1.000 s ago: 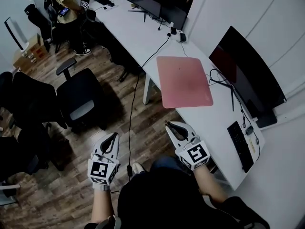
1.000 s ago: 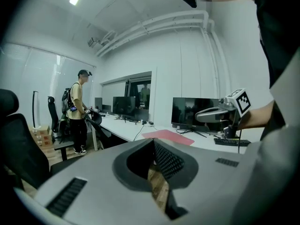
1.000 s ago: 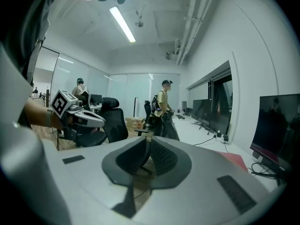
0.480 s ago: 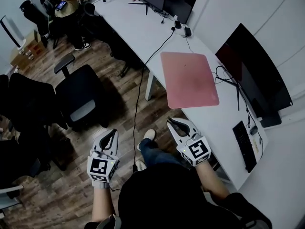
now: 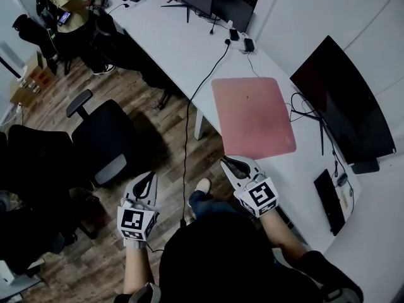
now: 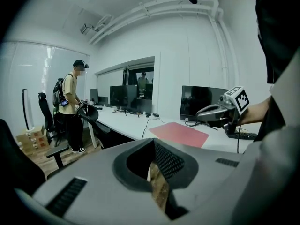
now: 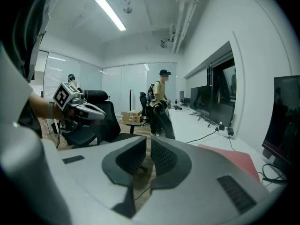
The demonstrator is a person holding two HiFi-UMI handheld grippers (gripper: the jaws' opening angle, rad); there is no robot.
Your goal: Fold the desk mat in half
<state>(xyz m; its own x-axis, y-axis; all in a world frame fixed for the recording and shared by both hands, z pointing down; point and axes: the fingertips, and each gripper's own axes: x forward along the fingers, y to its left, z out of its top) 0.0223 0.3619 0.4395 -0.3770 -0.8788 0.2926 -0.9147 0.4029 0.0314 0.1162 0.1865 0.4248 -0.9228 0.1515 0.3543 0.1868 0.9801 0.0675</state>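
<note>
1. Found left gripper [image 5: 146, 180] with jaws drawn together to a thin slit and nothing between them. Held in the air over the wood floor [image 5: 158, 137], touching nothing.
2. Found right gripper [image 5: 234, 164] closed the same way, pads all but meeting, empty. Held just off the desk [image 5: 183, 43] edge, near the mat's closest corner and not touching it.
3. Located mat [image 5: 252, 115]: pink, flat and unfolded on the white desk, closest corner at the desk's edge.
4. Noted monitor [image 5: 341, 106] just beyond the mat and keyboard [image 5: 329, 201] further along the desk.
5. Noted a chair [image 5: 104, 141] on the floor ahead of the left gripper, and a person [image 5: 63, 5] standing at the desk's far end.
</note>
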